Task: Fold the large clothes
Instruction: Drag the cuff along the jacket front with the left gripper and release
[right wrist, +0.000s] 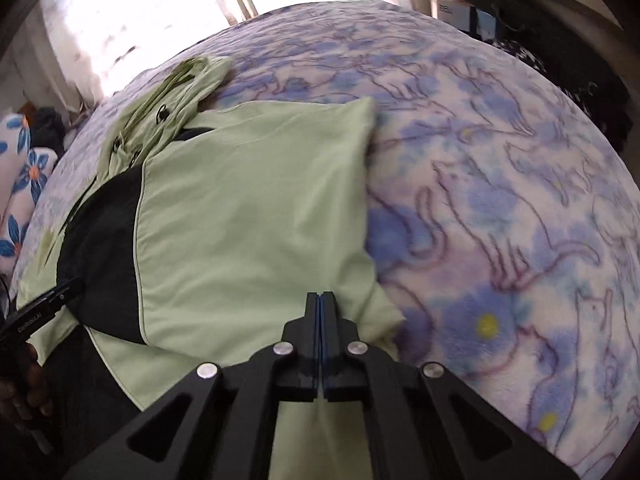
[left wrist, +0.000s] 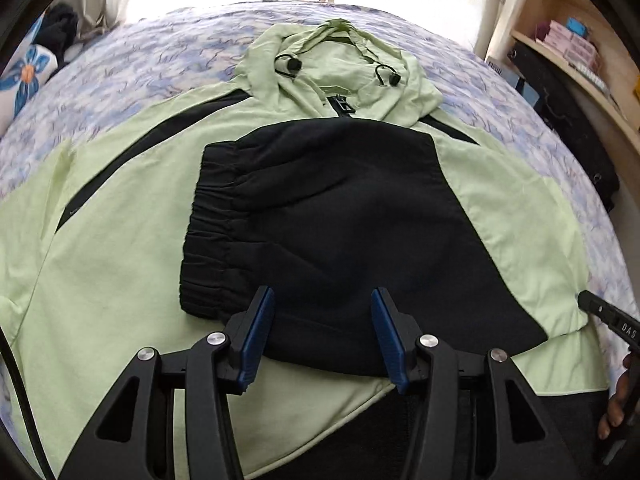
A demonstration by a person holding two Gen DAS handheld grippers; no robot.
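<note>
A light green hooded jacket (left wrist: 120, 240) lies spread flat on the bed, hood (left wrist: 340, 60) at the far end. A folded black garment (left wrist: 340, 220) with an elastic waistband rests on its middle. My left gripper (left wrist: 322, 304) hangs open over the black garment's near edge, blue pads (left wrist: 260, 332) apart with nothing pressed between them. In the right wrist view my right gripper (right wrist: 320, 298) is shut, pads together, low over the jacket's (right wrist: 248, 208) near right corner; no cloth shows between the pads. Its tip (left wrist: 588, 300) shows at the left view's right edge.
A blue flowered blanket (right wrist: 500, 200) covers the bed. A flowered pillow (left wrist: 28, 72) lies far left. Wooden shelves with boxes (left wrist: 572, 40) and a dark bag (left wrist: 560, 100) stand to the right. A hand (left wrist: 616, 404) holds the right gripper's handle.
</note>
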